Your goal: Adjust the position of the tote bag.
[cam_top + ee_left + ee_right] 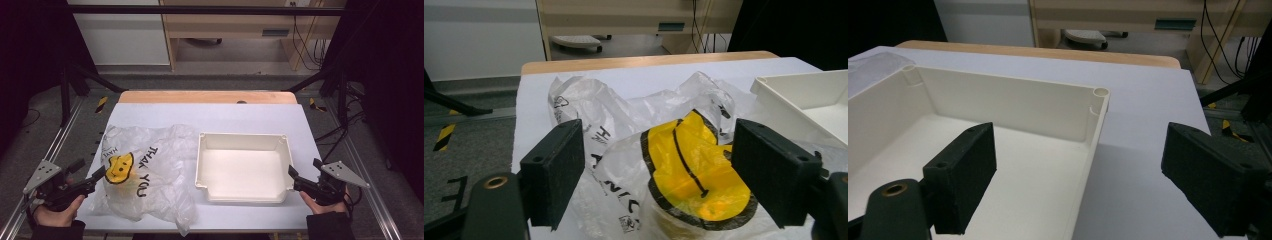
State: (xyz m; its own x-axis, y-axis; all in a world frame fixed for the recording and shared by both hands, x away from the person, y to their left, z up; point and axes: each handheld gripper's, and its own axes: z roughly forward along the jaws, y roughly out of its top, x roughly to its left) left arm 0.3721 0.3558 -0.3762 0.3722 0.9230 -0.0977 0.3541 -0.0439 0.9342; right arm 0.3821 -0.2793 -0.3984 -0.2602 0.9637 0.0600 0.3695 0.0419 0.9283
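We have the crumpled clear plastic bag with a yellow smiley face and black "THANK YOU" lettering [145, 172] lying on the white table top [240, 117], at about eight o'clock from the table's centre in the high view. The shallow white rectangular plastic tray [243, 167] sits just beside it at three o'clock, with nothing in it.

Our left gripper [100, 173] rests at the bag's nine o'clock edge, jaws spread wide and gripping nothing. In the left gripper view the yellow face [696, 172] lies straight ahead at twelve o'clock, between the two pads but, as far as we can tell, not pressed by either.

Our right gripper [292, 172] hovers at the tray's near right corner, jaws equally wide and holding nothing; in the right gripper view the tray's right wall [1093, 145] runs between them.

We judge the left hand clearly nearer the bag, whose bulk stretches toward one o'clock from it, so the first grasp falls to the left.
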